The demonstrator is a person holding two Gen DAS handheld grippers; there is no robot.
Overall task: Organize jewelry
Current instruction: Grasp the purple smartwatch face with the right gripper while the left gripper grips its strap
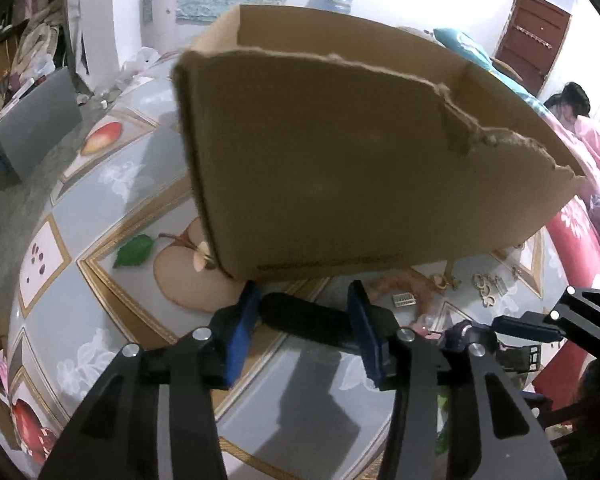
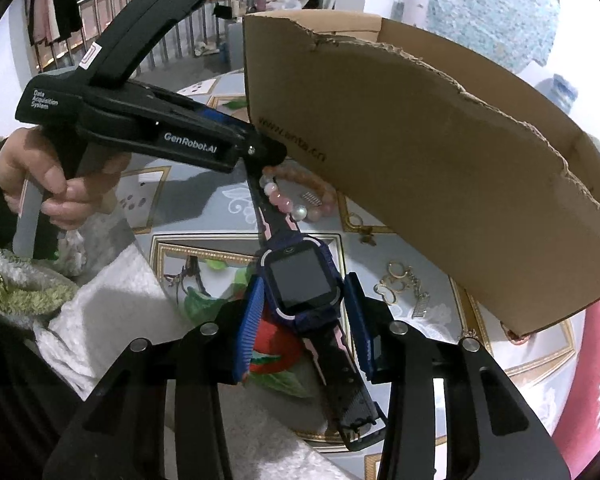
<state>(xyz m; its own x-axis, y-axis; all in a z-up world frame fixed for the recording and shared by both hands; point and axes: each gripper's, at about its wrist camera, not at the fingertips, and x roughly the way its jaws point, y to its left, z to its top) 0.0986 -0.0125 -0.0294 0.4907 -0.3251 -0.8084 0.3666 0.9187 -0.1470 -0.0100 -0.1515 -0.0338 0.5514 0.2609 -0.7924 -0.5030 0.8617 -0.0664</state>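
A dark blue child's smartwatch [image 2: 300, 284] with a black and pink strap hangs above the table. My right gripper [image 2: 305, 300] is shut on its case, one blue pad against each side. The far strap end [image 1: 304, 320] lies crosswise in the gap of my left gripper [image 1: 304, 304], whose pads stand apart from it, open. The right wrist view shows the left gripper [image 2: 268, 152] at that strap tip. A torn cardboard box [image 1: 340, 160] stands just behind. A pink bead bracelet [image 2: 304, 196] and gold earrings [image 2: 400, 284] lie on the table by the box.
The round table carries a fruit-print cloth [image 1: 100, 208]. A hand [image 2: 60, 192] holds the left tool's handle above a white fleece sleeve [image 2: 112, 300]. A small silver clip [image 1: 403, 300] lies near the bracelet. A grey board [image 1: 36, 128] leans far left; a person in pink [image 1: 580, 128] sits far right.
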